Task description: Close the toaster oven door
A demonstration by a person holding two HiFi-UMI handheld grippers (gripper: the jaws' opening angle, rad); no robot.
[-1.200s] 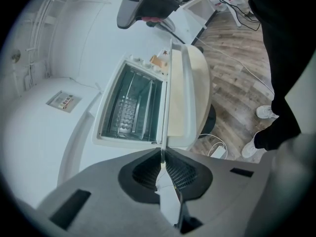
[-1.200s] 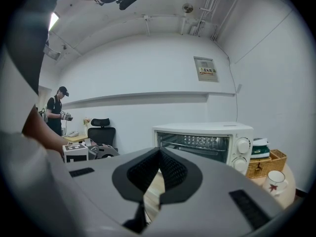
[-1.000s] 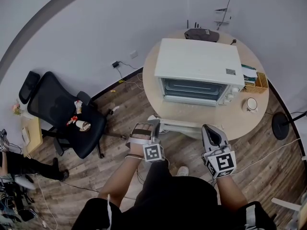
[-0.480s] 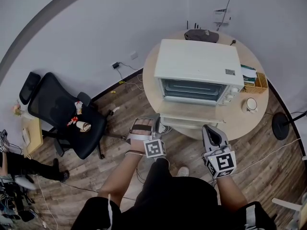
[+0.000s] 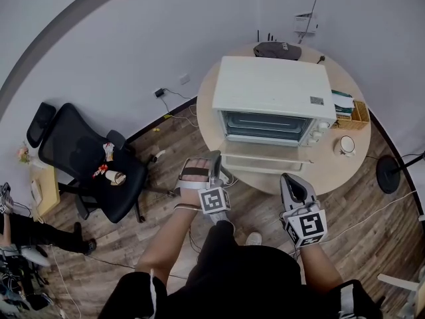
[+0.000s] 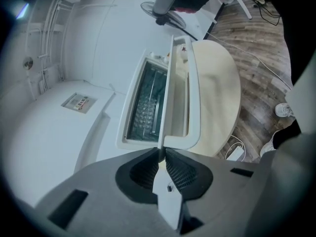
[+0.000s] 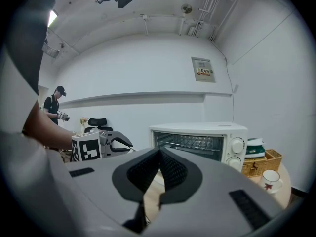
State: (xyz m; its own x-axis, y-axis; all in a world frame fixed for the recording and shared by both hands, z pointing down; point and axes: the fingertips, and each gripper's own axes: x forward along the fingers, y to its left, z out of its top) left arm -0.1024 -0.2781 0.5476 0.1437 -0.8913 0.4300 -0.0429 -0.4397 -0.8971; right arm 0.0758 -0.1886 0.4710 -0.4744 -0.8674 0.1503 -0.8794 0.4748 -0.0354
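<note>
Round table [image 5: 332, 173], toaster oven [image 5: 272, 88], door [image 5: 265, 163] open, cup [image 5: 345, 145], basket [image 5: 362, 115] beside

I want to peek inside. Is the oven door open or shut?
Open. The door tilts out from the oven, and the rack inside shows.

In the left gripper view I lose the near end of the toaster oven door [image 6: 194, 98] where it runs in under the left gripper [image 6: 161, 153] body. In the head view the sticker [image 5: 319, 100] on the oven's top is too small to read, and I can't name the small items on the office chair [image 5: 66, 138] seat.
</note>
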